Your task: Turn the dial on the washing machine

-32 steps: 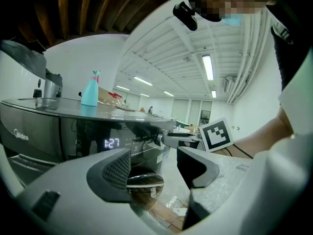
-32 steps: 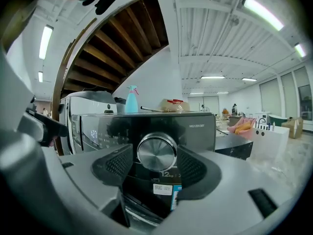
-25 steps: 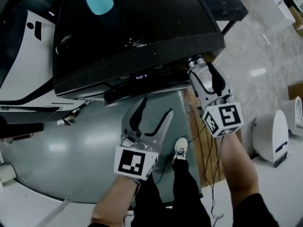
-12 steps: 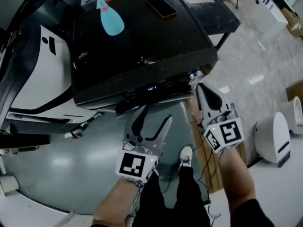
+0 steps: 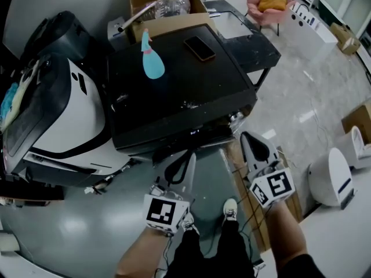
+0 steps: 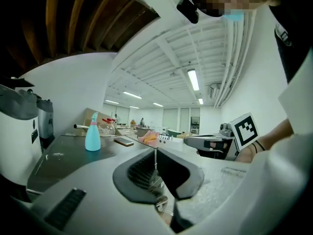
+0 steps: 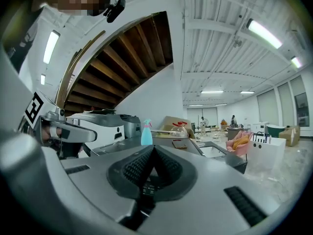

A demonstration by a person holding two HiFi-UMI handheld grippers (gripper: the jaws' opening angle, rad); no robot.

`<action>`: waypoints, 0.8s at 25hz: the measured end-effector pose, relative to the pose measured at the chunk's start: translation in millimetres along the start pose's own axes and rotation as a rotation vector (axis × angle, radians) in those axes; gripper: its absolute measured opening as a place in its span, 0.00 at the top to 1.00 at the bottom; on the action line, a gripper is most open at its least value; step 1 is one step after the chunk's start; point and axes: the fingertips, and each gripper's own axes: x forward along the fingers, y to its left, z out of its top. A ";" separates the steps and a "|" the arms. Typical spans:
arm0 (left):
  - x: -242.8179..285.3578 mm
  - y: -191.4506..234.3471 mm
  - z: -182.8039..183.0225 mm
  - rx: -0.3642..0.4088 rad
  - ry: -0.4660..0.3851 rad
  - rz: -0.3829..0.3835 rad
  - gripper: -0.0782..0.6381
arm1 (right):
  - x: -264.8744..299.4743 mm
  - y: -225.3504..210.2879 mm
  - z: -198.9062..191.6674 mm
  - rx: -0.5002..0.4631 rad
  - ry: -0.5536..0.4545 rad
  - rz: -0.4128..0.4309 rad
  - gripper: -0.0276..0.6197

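- My left gripper (image 5: 186,158) is just in front of the washing machine (image 5: 174,91), and its fingers have just been closing to nearly together, with nothing between them
- My right gripper (image 5: 248,138) is by the machine's front right corner, fingers shut and empty
- The dial (image 5: 235,119) is at that corner, untouched

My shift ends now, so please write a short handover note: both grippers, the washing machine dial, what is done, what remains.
Left gripper: jaws have just been closing, now together, nothing between them.
Right gripper: shut, empty.
Both are in front of the washing machine, clear of its dial.
Done: cannot tell whether the dial was turned.
To do: check it, then grip and turn if needed.
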 end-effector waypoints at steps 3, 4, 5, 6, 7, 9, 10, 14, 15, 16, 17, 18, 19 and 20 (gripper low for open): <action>-14.9 -5.4 17.6 -0.006 -0.015 -0.055 0.88 | -12.4 13.8 21.8 -0.001 -0.011 -0.020 0.96; -20.0 -7.4 22.7 -0.003 -0.019 -0.070 0.88 | -16.4 19.4 28.5 -0.005 -0.013 -0.024 0.96; -25.2 -9.2 27.2 0.002 -0.023 -0.081 0.88 | -20.6 25.5 34.8 -0.010 -0.016 -0.026 0.96; -30.5 -11.0 30.8 0.008 -0.026 -0.094 0.88 | -24.8 31.7 40.5 -0.016 -0.019 -0.029 0.96; -35.8 -12.9 33.8 0.012 -0.030 -0.107 0.88 | -29.3 37.7 45.5 -0.023 -0.022 -0.033 0.96; -46.2 -16.4 37.7 0.014 -0.036 -0.132 0.88 | -38.7 48.3 53.3 -0.032 -0.024 -0.049 0.96; -51.4 -17.9 39.1 0.011 -0.038 -0.144 0.88 | -43.2 53.1 57.0 -0.033 -0.026 -0.059 0.96; -70.1 -26.7 40.4 0.009 -0.032 -0.195 0.88 | -62.3 71.9 70.4 -0.034 -0.032 -0.093 0.96; -73.9 -29.9 39.1 0.010 -0.029 -0.209 0.88 | -68.0 76.2 72.7 -0.036 -0.032 -0.100 0.96; -77.4 -33.3 37.2 0.011 -0.028 -0.223 0.88 | -74.0 80.3 74.5 -0.038 -0.032 -0.107 0.96; -80.7 -36.9 35.0 0.013 -0.031 -0.237 0.88 | -80.3 84.2 75.3 -0.039 -0.029 -0.114 0.96; -83.8 -40.6 33.2 0.016 -0.038 -0.250 0.88 | -86.8 87.7 75.5 -0.041 -0.025 -0.121 0.96; -87.1 -44.7 32.3 0.019 -0.046 -0.262 0.88 | -93.2 90.9 75.2 -0.042 -0.022 -0.127 0.96; -90.7 -49.1 32.1 0.019 -0.052 -0.272 0.88 | -99.7 94.0 74.7 -0.041 -0.019 -0.133 0.96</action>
